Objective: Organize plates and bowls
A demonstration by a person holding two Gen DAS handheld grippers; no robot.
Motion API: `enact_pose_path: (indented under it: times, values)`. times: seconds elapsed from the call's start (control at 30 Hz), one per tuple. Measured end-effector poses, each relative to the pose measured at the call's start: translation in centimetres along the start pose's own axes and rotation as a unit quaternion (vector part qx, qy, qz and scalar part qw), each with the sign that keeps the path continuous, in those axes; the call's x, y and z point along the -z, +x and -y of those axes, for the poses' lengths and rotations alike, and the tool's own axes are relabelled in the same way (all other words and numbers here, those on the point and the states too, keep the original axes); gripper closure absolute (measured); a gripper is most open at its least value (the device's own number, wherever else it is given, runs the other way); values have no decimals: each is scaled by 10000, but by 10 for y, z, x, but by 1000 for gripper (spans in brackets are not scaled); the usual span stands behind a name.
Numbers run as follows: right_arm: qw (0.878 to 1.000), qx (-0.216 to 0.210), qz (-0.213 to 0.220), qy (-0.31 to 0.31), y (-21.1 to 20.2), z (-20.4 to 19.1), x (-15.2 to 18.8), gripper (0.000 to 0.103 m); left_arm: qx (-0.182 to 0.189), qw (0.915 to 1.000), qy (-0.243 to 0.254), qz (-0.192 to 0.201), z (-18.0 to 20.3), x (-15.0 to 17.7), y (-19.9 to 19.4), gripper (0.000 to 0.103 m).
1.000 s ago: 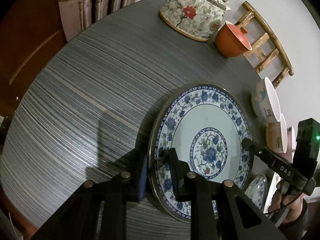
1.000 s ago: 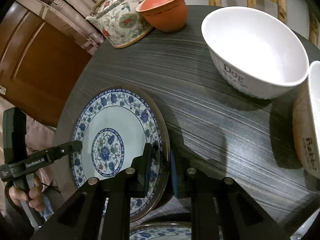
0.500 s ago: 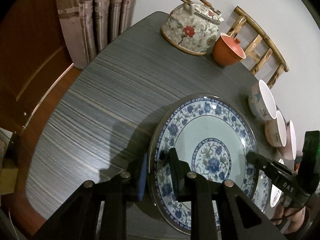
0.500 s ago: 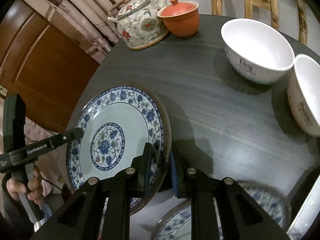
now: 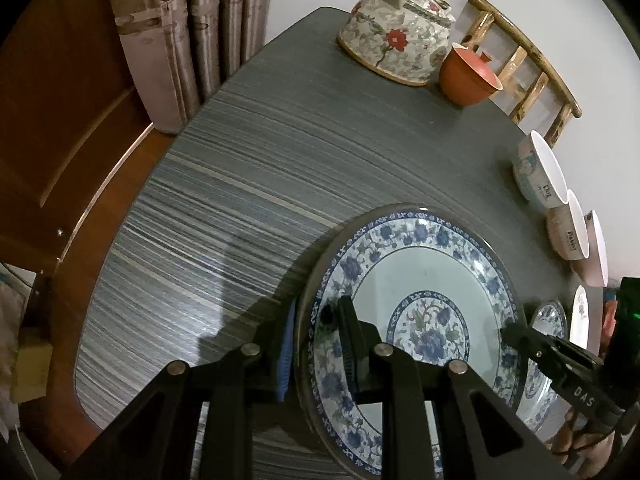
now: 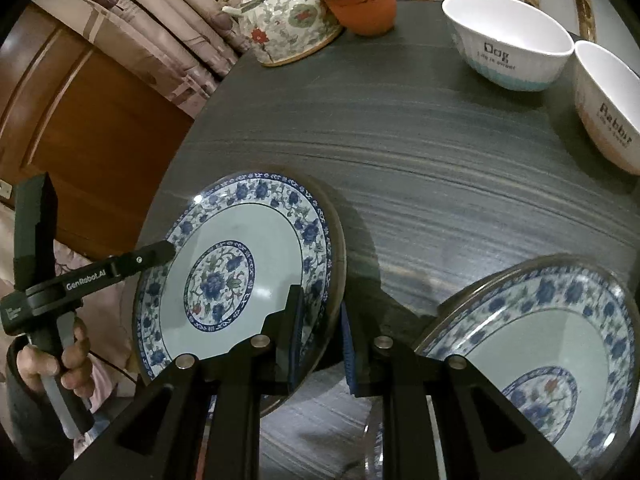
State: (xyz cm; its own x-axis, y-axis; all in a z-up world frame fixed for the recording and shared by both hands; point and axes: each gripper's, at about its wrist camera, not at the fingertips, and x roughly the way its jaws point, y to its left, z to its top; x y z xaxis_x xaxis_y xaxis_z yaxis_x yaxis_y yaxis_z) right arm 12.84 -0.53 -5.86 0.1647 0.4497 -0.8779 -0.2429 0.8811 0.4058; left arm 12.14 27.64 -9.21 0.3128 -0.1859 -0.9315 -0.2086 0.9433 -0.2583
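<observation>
1. Both the left gripper [image 5: 316, 344] and right gripper [image 6: 320, 340] pinch opposite rims of one round blue-and-white floral porcelain plate [image 6: 236, 276], held above the dark striped table [image 6: 420, 168].
2. Nothing looks stacked; a matching floral plate [image 6: 552, 344] and white lettered bowls [image 6: 512, 52] sit apart, awaiting sorting.

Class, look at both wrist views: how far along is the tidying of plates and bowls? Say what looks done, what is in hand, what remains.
Done: nothing looks stacked yet. In hand: both tongs, left and right, grip opposite rims of one blue-patterned plate, held above the table. Left: a second patterned plate lies apart, and the Dog bowl and Rabbit bowl stand side by side, not nested.
</observation>
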Motion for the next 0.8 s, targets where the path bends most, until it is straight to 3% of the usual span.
enact_pose_path:
  times: [0.33,0.6,0.67,0.73,0.8]
  values:
    - [9998,-16,-138,146,13,0,6,86,73,10000,-44,49,-7,5,3,82]
    - [9998,2,-175,40,14,-4,6,83,-236,9995,154,166,-1,6,1,84]
    - [9998,-28,-212,44,14,-3,7,77,-314,9991,159,227,-1,7,-1,84]
    - [9998,-4,-183,41,10,-1,8,69,-360,9988,157,277,-2,8,-3,73]
    - [9999,-29,-145,42,4,1,9,68,-377,9986,152,334,-3,10,-8,71]
